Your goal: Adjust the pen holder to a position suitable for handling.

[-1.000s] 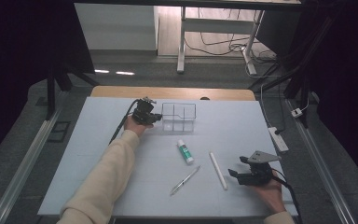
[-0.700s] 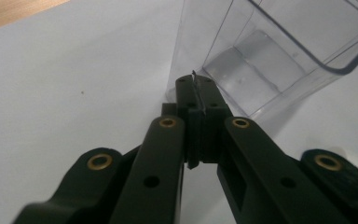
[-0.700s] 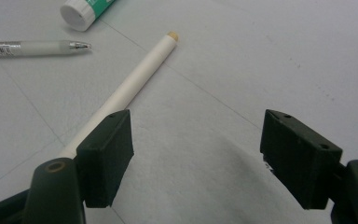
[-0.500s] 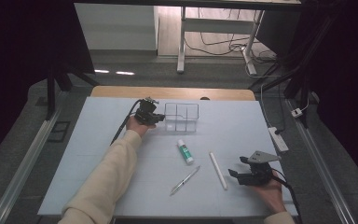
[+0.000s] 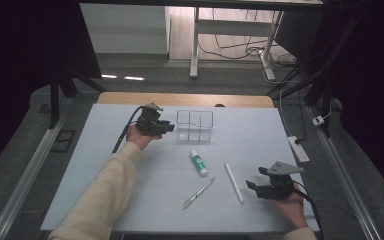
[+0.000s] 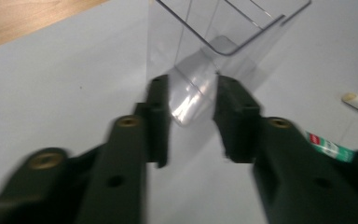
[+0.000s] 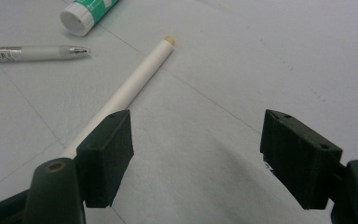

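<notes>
Glue stick (image 5: 198,162), pen (image 5: 198,193), white rod (image 5: 233,182), power strip (image 5: 298,148) beside table (image 5: 105,150).

One organizer (image 5: 195,125), glue stick (image 5: 198,162), pen (image 5: 198,193), white rod (image 5: 233,182).

No legible text, seemingly.

The left tongs (image 5: 169,127) are hovering just beside the clear organizer (image 5: 195,125), their jaws having just been opening. The right tongs (image 5: 252,186) are resting near the white stick (image 5: 233,182) on the worktop (image 5: 105,150).
</notes>
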{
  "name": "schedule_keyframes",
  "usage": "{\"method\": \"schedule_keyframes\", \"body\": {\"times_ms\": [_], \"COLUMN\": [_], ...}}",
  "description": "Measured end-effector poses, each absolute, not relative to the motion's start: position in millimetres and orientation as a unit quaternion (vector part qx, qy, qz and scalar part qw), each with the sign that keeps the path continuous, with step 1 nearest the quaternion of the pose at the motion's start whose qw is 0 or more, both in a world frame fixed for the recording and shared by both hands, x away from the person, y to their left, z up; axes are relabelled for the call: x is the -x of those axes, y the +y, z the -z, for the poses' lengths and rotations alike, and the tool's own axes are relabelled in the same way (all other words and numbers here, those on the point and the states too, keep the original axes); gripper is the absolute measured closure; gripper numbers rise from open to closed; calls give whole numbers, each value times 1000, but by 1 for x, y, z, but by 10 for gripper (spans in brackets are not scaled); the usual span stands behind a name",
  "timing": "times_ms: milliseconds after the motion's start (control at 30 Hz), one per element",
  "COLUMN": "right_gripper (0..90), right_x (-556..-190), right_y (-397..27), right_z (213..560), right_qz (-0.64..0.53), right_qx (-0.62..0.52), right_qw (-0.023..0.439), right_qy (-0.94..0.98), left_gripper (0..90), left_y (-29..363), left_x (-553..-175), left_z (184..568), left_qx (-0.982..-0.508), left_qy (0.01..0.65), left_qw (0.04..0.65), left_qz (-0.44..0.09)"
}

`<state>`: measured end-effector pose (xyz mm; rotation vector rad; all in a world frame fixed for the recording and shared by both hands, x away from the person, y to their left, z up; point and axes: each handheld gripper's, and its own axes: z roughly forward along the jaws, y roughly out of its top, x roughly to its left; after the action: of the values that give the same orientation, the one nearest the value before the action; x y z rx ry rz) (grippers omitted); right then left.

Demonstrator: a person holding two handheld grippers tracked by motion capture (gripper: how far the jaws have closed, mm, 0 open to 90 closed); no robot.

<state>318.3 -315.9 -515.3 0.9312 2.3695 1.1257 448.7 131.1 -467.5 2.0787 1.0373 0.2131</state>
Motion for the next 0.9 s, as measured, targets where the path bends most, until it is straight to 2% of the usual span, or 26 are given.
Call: {"method": "schedule_keyframes", "body": {"times_ms": [33, 67, 100, 267, 533, 900], "right_gripper": [250, 250, 250, 250, 250, 250], "right_x": [-318, -318, -318, -318, -318, -318], "right_y": [-316, -316, -316, -316, -317, -318], "right_z": [515, 515, 515, 515, 515, 514], "right_qz": [-398, -398, -398, -397, -405, -408], "right_qx": [-329, -329, -330, -330, -326, -325], "right_qw": [178, 178, 178, 178, 177, 180], "right_qy": [838, 838, 837, 837, 835, 834], "left_gripper": [613, 564, 471, 374, 334, 348], "left_y": [132, 133, 134, 136, 139, 140], "left_x": [-444, -439, -435, -413, -386, -358], "left_z": [465, 463, 461, 453, 449, 455], "left_qx": [-819, -820, -820, -823, -830, -838], "left_qy": [407, 405, 403, 388, 367, 360], "left_qw": [394, 395, 397, 408, 411, 404], "left_qz": [-89, -91, -89, -80, -82, -65]}}
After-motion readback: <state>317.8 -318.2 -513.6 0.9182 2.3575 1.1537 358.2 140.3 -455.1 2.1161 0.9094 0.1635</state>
